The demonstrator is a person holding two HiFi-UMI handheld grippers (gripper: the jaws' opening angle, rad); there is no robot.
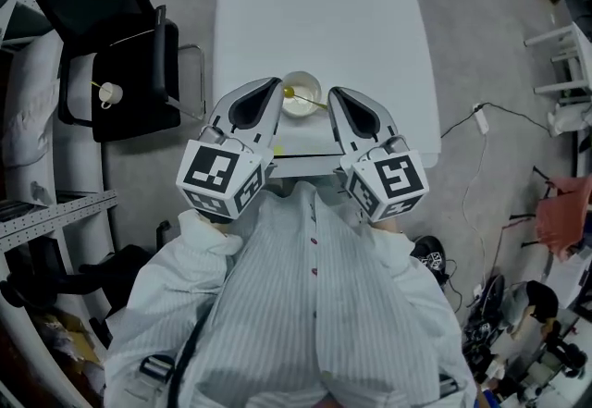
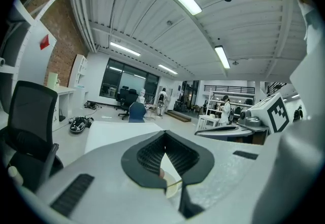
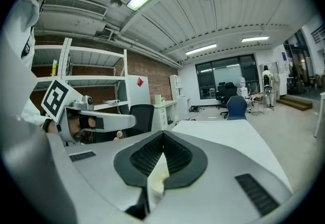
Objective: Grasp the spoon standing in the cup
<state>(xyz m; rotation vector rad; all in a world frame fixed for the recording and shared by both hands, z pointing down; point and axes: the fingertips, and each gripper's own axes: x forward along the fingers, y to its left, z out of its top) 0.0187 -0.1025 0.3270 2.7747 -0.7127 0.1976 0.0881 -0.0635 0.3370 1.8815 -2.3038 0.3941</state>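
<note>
A white cup (image 1: 302, 93) stands near the front edge of the white table (image 1: 314, 8), and a yellow spoon (image 1: 306, 100) rests in it with its handle leaning right. My left gripper (image 1: 275, 83) is just left of the cup, shut and empty. My right gripper (image 1: 334, 92) is just right of it, also shut and empty, its tip close to the spoon's handle. In the left gripper view a sliver of the cup (image 2: 170, 188) shows below the shut jaws. The right gripper view likewise shows a strip of the cup (image 3: 158, 178) under its jaws.
A black office chair (image 1: 120, 55) stands left of the table with a small white mug (image 1: 110, 93) on it. White shelving (image 1: 55, 212) runs along the left. Cables (image 1: 481, 119) and other gear lie on the floor to the right.
</note>
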